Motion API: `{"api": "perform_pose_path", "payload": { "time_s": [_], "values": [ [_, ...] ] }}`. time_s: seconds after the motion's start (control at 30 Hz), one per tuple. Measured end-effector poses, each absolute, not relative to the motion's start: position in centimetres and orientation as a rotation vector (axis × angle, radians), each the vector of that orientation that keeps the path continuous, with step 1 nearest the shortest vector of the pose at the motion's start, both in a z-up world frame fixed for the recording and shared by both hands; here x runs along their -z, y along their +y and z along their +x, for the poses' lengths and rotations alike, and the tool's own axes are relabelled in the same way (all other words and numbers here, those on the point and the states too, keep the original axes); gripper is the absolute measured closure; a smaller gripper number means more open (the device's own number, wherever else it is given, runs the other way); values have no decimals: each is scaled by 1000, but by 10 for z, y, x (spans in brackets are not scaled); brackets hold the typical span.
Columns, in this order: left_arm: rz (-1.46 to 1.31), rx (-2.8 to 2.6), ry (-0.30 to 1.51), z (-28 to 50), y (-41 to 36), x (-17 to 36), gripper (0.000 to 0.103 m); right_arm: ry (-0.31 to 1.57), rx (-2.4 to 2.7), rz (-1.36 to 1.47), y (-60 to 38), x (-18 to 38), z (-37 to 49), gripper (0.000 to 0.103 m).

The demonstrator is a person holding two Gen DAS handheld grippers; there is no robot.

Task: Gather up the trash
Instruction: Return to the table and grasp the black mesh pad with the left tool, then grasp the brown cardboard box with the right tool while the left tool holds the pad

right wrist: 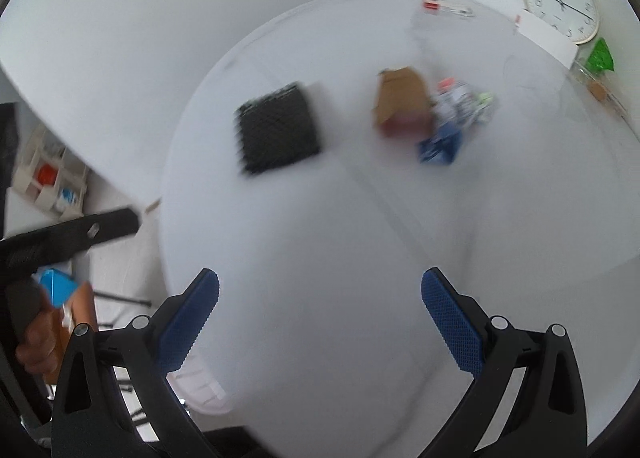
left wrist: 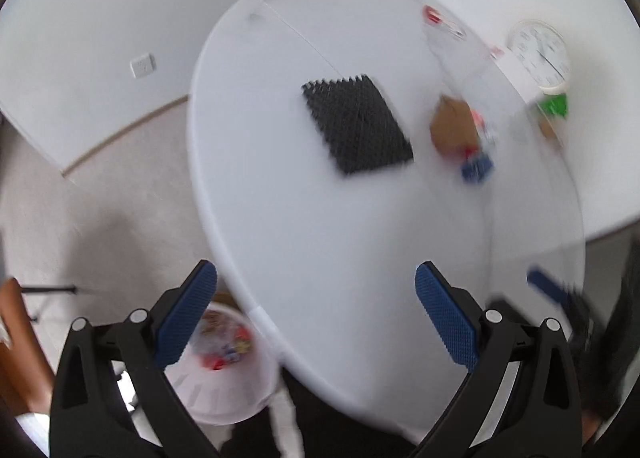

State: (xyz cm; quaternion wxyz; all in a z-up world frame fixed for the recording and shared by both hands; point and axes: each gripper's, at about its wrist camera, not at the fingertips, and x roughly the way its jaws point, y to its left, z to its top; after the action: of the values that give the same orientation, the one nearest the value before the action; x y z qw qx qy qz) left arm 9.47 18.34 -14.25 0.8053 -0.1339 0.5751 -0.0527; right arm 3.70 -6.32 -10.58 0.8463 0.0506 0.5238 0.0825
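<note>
A pile of trash lies on the round white table: a brown cardboard piece, a blue wrapper and crumpled clear wrappers. A white bin with colourful trash inside stands on the floor under the table's near edge. My left gripper is open and empty over the table's near edge. My right gripper is open and empty above the table's near part. Both views are blurred.
A black mesh mat lies mid-table. A white clock, a green packet and a red-and-white item sit at the far side. The other gripper's arm shows at left.
</note>
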Motion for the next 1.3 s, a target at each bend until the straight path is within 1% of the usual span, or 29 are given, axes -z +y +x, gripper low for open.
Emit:
{"api": "perform_pose_path", "payload": {
  "time_s": [0.17, 0.27, 0.4, 0.5, 0.6, 0.67, 0.7, 0.73, 0.8, 0.87, 0.9, 1.0, 1.03, 1.17, 1.3],
  "values": [
    [-469, -48, 1280, 172, 166, 176, 8, 1105, -150, 128, -111, 113, 79, 3],
    [-547, -135, 1292, 198, 158, 191, 8, 1112, -132, 141, -141, 119, 102, 3],
    [-560, -210, 1336, 221, 144, 214, 9, 1114, -126, 160, -169, 125, 127, 3],
    [-566, -237, 1367, 230, 137, 227, 19, 1099, -133, 173, -184, 124, 141, 3],
    [-548, -248, 1359, 235, 126, 229, 25, 1086, -145, 185, -192, 125, 151, 3],
    [-508, -233, 1362, 239, 116, 230, 34, 1079, -156, 201, -194, 124, 157, 3],
    [-475, -210, 1361, 240, 108, 228, 43, 1076, -165, 210, -194, 125, 160, 3],
    [-452, -195, 1366, 241, 103, 228, 50, 1074, -172, 216, -193, 126, 162, 3],
    [-395, -165, 1364, 241, 93, 228, 58, 1072, -191, 218, -190, 127, 167, 3],
    [-373, -155, 1355, 241, 91, 227, 62, 1072, -218, 211, -185, 128, 173, 3],
    [-378, -150, 1353, 240, 91, 226, 67, 1075, -251, 194, -182, 127, 178, 3],
    [-376, -140, 1346, 232, 97, 220, 86, 1072, -411, 37, -164, 119, 195, 3],
    [-366, -122, 1346, 230, 98, 218, 90, 1075, -482, -26, -158, 117, 201, 3],
    [-377, -102, 1338, 221, 109, 217, 91, 1080, -755, -363, -127, 116, 222, 3],
    [-409, -97, 1325, 213, 120, 221, 91, 1099, -892, -792, -91, 143, 234, 3]
  ]
}}
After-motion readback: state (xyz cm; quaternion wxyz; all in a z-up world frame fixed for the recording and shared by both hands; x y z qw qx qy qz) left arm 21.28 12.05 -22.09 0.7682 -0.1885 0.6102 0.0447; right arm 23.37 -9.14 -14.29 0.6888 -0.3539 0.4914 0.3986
